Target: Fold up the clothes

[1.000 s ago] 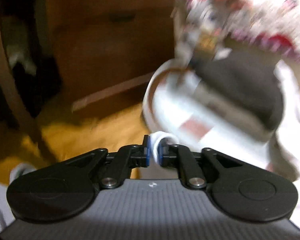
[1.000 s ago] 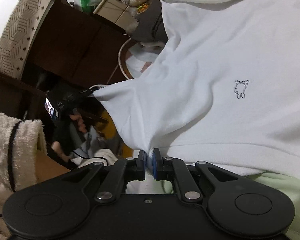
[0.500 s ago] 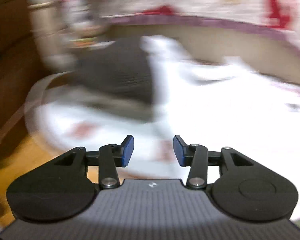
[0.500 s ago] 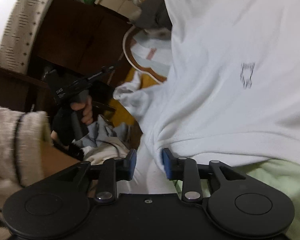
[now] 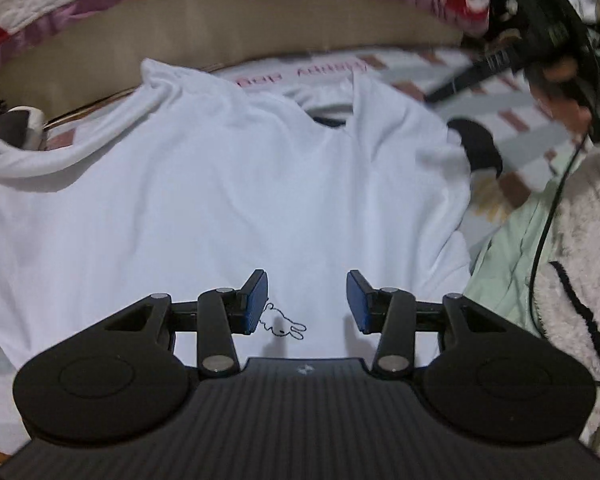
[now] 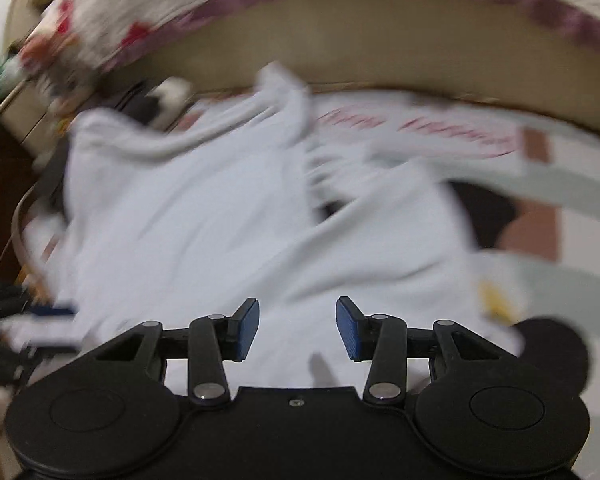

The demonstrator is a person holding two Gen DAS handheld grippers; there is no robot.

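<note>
Though the white T-shirt [image 5: 228, 184] lies spread across mid-frame, no fold shows; left gripper [image 5: 307, 304] and right gripper [image 6: 297, 327] gape wide, holding nothing.

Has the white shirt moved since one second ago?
Yes. The white shirt, then held up by both shut tools, now lies spread on the patterned mat, released by the open left tool and right tool.

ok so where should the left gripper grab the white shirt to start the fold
Best guess: the left sleeve. It lies bunched in a raised ridge off the white shirt, so there is loose fabric to pinch, while the chest near the bunny print lies flat. Bring the open left gripper in from the shirt's left side, low along the mat, and pinch the ridge edge.
</note>
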